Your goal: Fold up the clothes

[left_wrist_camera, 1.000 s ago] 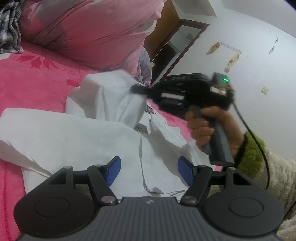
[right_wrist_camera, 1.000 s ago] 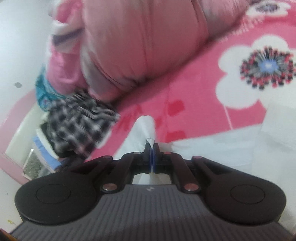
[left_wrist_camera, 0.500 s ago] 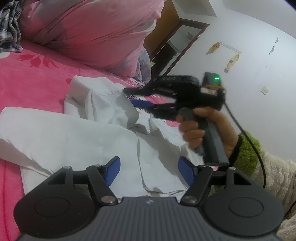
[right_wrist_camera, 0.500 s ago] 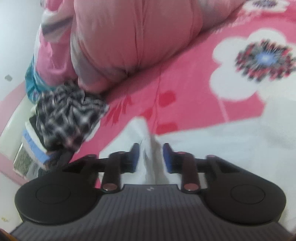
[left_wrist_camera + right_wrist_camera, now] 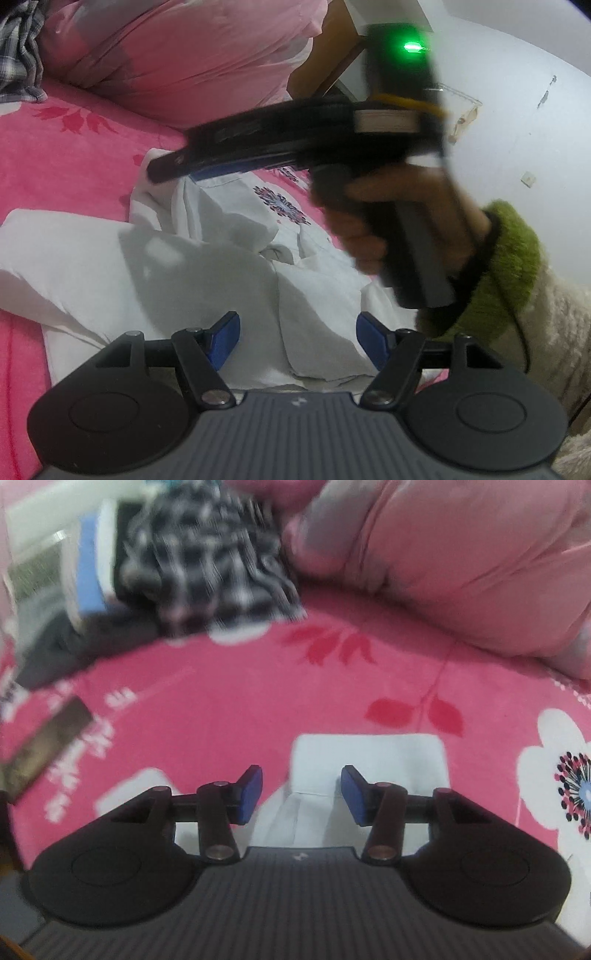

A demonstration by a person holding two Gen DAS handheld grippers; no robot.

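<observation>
- Nearest in the left wrist view, the left gripper (image 5: pixel 297 341) hangs with its blue pads well apart and nothing between them, just over the near hem of the white shirt (image 5: pixel 207 273).
- The white shirt lies on the pink floral blanket (image 5: pixel 74 170), partly folded: one broad panel is laid flat, while rumpled layers and a bunched sleeve rise toward the far side.
- Above the shirt's middle a hand (image 5: pixel 373 218) in a green cuff carries the right gripper (image 5: pixel 301 794); its jaws are opening, and the pads press on no cloth, though a squared white fold shows below and beyond them.
- In my judgement a fold has just been let go, so the step in hand is the release between folds.
- Next, I judge, each gripper needs a fresh pinch on a loose edge, probably the crumpled far portion, drawn over flat without dragging the layers underneath.
- Farther off sit a pink quilt (image 5: pixel 461 554) and a checked garment (image 5: pixel 207 557) on a small stack.
</observation>
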